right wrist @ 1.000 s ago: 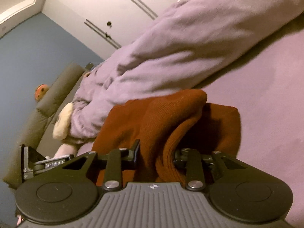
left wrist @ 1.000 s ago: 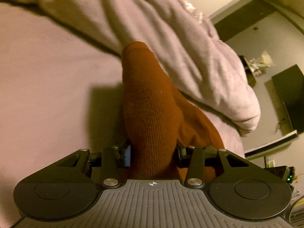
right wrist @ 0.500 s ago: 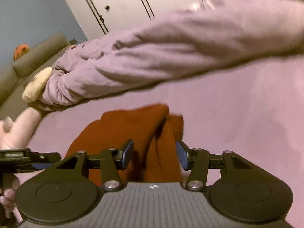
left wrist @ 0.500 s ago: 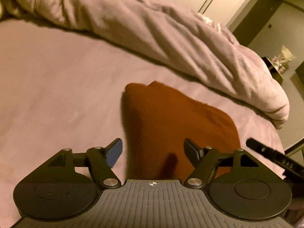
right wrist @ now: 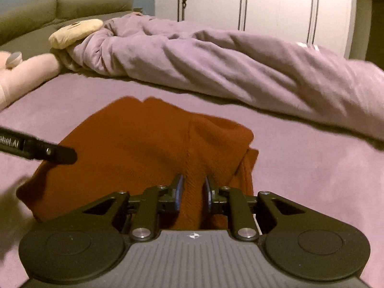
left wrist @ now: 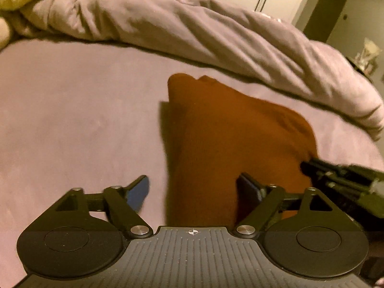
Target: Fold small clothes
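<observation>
While the bed (right wrist: pixel 312 172) carries a bunched duvet (right wrist: pixel 240 67) along its far side, the rust garment (right wrist: pixel 134 148) lies flat on the bare sheet in front of it, partly folded, with a doubled edge on its right in the right wrist view.

The left gripper (left wrist: pixel 192 189) has let go: its jaws are opening wide, one pad over the sheet and one over the cloth, neither pressing. The right gripper (right wrist: pixel 193 192) is closing, its narrow jaws straddling a raised ridge of knit; whether the pads have bitten yet is hard to tell.

Risks, as I judge them: if the right jaws catch only the top layer, lifting would peel the fold apart. If they nip the sheet along with the knit, the garment would drag and bunch. With the left released, nothing pins the far side, so a pull could slide the whole piece.

A second ago both grippers clamped the garment and it hung lifted and draped. Now it is laid down and spread, and both views look more level across the bed.
</observation>
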The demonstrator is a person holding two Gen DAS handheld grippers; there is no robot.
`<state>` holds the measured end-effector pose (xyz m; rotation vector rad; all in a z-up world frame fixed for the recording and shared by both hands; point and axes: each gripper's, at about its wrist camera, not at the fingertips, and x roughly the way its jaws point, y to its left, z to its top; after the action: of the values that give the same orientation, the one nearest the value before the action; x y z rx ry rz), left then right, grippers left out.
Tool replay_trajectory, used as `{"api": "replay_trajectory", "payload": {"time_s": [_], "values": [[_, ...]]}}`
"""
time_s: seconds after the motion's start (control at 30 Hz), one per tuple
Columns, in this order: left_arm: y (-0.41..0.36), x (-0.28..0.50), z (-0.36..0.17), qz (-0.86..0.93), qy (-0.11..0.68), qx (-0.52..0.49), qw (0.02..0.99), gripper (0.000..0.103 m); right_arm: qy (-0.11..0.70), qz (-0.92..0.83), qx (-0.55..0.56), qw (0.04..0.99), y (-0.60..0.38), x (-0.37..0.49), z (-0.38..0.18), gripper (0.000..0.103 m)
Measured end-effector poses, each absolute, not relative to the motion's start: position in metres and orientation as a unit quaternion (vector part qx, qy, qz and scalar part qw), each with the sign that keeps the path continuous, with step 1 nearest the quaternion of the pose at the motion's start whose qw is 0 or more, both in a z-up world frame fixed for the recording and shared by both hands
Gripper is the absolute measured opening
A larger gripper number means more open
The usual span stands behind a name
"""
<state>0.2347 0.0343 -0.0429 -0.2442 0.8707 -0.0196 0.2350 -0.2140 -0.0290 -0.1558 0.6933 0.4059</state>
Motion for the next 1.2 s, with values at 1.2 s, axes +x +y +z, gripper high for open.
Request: {"api": "replay_trajectory", "payload": {"time_s": [1.2], "values": [[0.022, 0.175, -0.045, 0.047, 0.483, -0.058, 0.872, 0.089, 0.398, 0.075, 0.098, 0.909, -0.248, 0.168, -0.032, 0.024]]}}
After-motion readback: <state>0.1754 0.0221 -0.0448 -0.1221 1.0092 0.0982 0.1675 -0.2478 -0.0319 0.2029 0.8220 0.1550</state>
